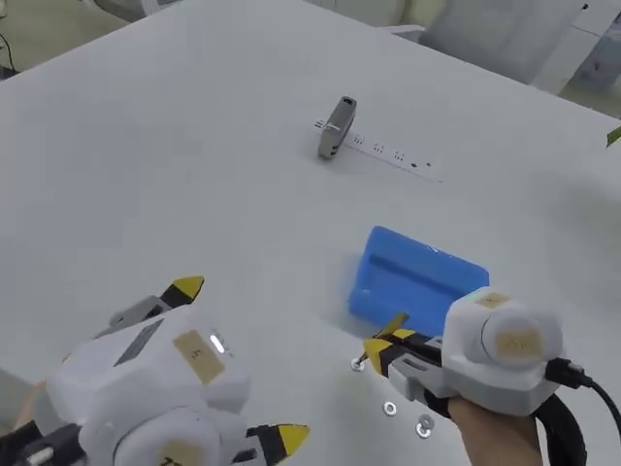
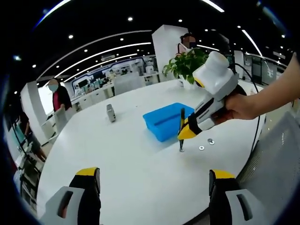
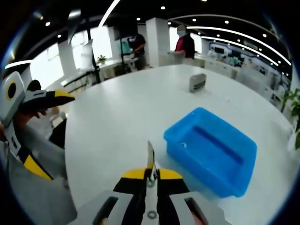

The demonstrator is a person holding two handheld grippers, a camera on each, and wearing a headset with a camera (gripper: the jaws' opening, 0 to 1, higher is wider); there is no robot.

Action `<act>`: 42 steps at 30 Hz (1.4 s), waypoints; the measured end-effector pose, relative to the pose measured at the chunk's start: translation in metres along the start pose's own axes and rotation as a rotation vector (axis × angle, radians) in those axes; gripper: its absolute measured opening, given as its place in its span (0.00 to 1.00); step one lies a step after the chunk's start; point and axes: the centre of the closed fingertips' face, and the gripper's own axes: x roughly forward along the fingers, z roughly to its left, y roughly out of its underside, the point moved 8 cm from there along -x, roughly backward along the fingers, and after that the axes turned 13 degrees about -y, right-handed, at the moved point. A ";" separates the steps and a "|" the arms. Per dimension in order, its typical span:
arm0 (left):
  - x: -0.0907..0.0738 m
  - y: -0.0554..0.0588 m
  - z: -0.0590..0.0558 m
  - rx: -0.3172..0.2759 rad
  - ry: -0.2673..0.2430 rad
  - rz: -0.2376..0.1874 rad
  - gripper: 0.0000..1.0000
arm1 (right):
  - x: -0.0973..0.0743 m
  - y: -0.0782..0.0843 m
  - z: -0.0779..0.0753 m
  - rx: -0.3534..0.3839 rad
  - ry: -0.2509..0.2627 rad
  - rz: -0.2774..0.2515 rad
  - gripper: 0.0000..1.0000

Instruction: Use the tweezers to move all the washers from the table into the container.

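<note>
Tweezers (image 3: 150, 157) pinched in right gripper (image 3: 151, 175) fingers, lower centre | left gripper (image 2: 152, 187) fingers spread | washers (image 1: 390, 409) loose on counter (image 1: 194, 146), lower right

Bright ceiling light, motion-blurred container (image 1: 417, 277)

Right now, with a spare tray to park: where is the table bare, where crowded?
Bare: the stretch of white table between the open left gripper, the grey block with its white power strip, and the blue plastic container. Crowded: in front of the container, where the right gripper holds thin metal tweezers beside small metal washers.
</note>
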 end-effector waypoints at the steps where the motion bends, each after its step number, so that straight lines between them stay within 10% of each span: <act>1: 0.000 0.000 -0.001 0.002 0.007 -0.003 0.99 | 0.000 0.000 0.000 0.004 0.002 0.001 0.03; 8: -0.002 -0.004 -0.007 -0.031 0.121 -0.019 0.99 | -0.007 -0.006 0.001 0.006 -0.006 -0.004 0.03; 17: -0.008 -0.015 -0.016 -0.009 0.242 -0.170 0.99 | -0.036 -0.034 0.002 -0.019 0.000 -0.086 0.03; 20: -0.011 -0.022 -0.022 -0.124 0.332 -0.263 0.99 | -0.044 -0.046 -0.003 -0.019 0.012 -0.126 0.03; 22: -0.011 -0.025 -0.019 -0.103 0.307 -0.317 0.99 | -0.046 -0.052 -0.008 -0.012 0.020 -0.147 0.04; 32: -0.007 -0.012 -0.036 0.018 0.322 -0.193 0.99 | -0.035 -0.065 -0.039 0.007 0.089 -0.188 0.04; 42: -0.006 -0.008 -0.036 0.055 0.319 -0.184 0.99 | 0.001 -0.048 -0.061 0.041 0.102 -0.148 0.04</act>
